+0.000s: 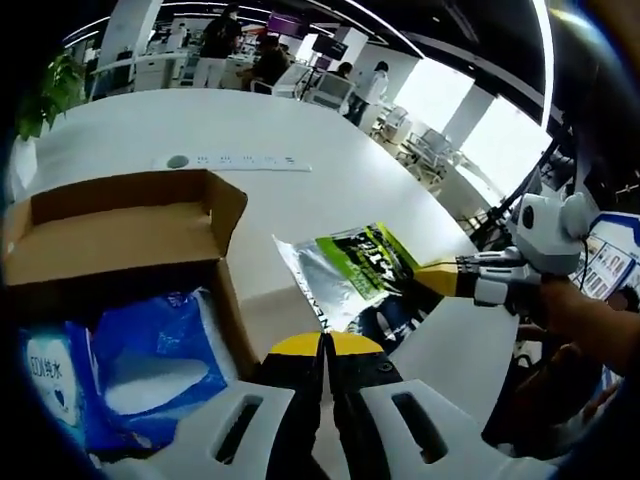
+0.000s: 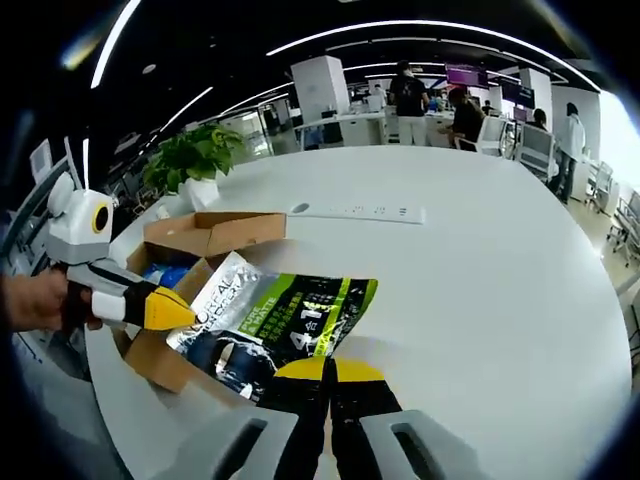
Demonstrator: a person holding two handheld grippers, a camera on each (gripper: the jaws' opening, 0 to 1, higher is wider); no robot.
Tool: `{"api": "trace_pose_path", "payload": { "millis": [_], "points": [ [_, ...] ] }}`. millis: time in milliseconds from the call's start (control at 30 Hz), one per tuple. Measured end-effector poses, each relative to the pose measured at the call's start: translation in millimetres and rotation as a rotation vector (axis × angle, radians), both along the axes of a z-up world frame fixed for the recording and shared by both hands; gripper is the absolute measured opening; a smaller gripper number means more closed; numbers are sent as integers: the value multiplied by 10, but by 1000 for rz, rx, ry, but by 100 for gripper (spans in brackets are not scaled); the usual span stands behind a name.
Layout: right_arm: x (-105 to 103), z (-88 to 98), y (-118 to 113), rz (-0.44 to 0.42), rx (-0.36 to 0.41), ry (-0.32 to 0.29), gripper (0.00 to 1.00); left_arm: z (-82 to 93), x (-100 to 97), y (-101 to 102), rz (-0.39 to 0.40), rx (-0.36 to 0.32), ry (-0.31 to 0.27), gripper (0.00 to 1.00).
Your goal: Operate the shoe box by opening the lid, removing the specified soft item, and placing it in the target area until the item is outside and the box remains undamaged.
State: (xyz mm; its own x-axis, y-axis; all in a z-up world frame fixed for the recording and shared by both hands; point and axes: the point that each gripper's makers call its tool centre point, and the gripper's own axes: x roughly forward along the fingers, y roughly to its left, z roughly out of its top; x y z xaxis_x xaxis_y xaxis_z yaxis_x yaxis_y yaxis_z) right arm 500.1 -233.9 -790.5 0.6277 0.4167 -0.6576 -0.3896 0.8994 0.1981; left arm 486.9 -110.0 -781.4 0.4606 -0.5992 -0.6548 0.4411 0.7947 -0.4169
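Soft pouch lifted clear of the opened shoe box

The brown cardboard shoe box (image 1: 120,235) sits at nine o'clock with its lid flap folded back, so its contents can be reached: blue-and-white soft tissue packs (image 1: 130,365) lie inside. The right gripper (image 2: 328,372), jaws pressed together, pinches an edge of the silver, green and black foil pouch (image 2: 280,315), held above the white round bench (image 2: 460,290) beside the box, probably on its way to the target area. The left gripper (image 1: 325,345) is closed at the pouch's near edge; whether it grips is unclear. The pouch bears large white characters, not readable; the tissue pack's print is too small to read.
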Motion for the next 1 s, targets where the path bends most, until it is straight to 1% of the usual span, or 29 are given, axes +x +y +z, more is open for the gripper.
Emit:
{"api": "trace_pose_path", "payload": {
  "millis": [167, 200, 233, 267, 300, 367, 467, 533, 633, 767, 833, 933, 1000],
  "points": [
    [36, -91, -2, 2, -1, 10, 0, -87, 18, -11, -14, 46, -15, 0],
    [39, -105, 1, 2, 0, 11, 0, -104, 26, -10, -13, 58, -21, 0],
    [48, -130, 5, 4, 3, 15, 0, -115, 40, 11, -16, 85, -37, 0],
    [56, -149, 10, 3, 5, 18, 0, -117, 63, 5, -24, 99, -60, 0],
    [68, -173, 12, 3, 1, 19, 0, -120, 61, -8, -22, 99, -55, 0],
    [82, -192, 11, 1, 2, 19, 0, -110, 89, -5, -24, 117, -79, 0],
    [108, -221, 10, -2, 10, 21, 0, -113, 90, -8, -27, 134, -88, 0],
    [111, -211, 15, -4, 14, 18, 0, -117, 91, -10, -37, 155, -100, 0],
    [124, -210, 21, -2, 19, 17, 0, -82, 114, -15, -30, 170, -119, 0],
    [144, -190, -20, -4, 19, 13, 0, -57, 132, -40, -32, 175, -124, 0],
    [132, -189, -20, -4, 19, 13, 0, -59, 132, -56, -28, 179, -117, 0],
    [91, -189, -29, -3, 10, 14, 0, -42, 97, -98, -10, 169, -90, 0],
    [65, -188, -50, -5, 8, 17, 0, -33, 81, -131, -16, 178, -92, 0]
  ]
}}
